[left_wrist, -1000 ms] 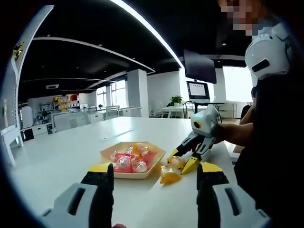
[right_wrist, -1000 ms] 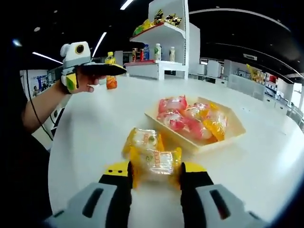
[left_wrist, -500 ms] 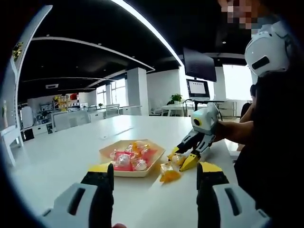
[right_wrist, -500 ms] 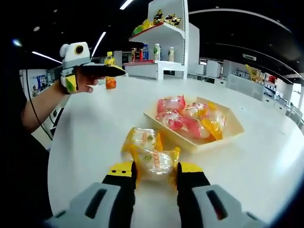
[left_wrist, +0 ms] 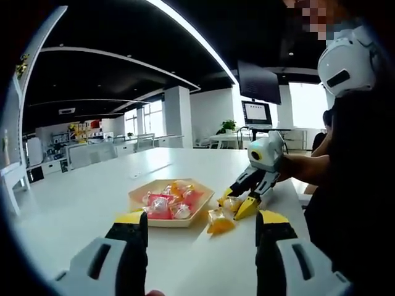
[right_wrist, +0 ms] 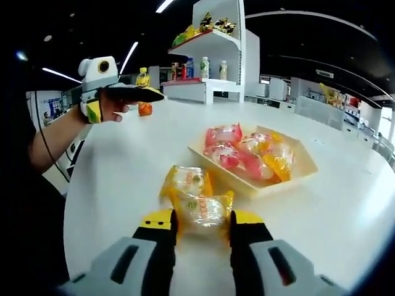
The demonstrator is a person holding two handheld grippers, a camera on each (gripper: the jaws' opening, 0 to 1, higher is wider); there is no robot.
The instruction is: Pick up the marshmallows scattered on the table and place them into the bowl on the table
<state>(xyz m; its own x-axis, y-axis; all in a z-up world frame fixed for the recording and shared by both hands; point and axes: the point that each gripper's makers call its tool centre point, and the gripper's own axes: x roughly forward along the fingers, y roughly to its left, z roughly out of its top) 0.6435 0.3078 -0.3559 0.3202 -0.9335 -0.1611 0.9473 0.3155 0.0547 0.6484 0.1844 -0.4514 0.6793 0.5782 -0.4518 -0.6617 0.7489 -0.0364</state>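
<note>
A: What does the right tool point(right_wrist: 199, 217) hold?

B: Its jaws are pressed on a yellow packet point(right_wrist: 201, 209) from both sides, low at the surface point(right_wrist: 117, 179). I think the grip is across the packet's width so that the soft wrapper does not slip.

A: And the second yellow packet point(right_wrist: 185, 180)?

B: It lies just behind the first, touching it or almost; I cannot tell which. In the left gripper view the right tool point(left_wrist: 237, 205) is beside the bowl point(left_wrist: 141, 198), so the way to carry is short.

A: The bowl has something already?

B: Yes, pink and orange packets lie inside it. The bowl point(right_wrist: 303, 168) stands near, right of the held packet.

A: And the left tool point(left_wrist: 202, 222)?

B: Its jaws stand apart, with nothing between, held above the surface. Probably it waits aside to leave room.
</note>
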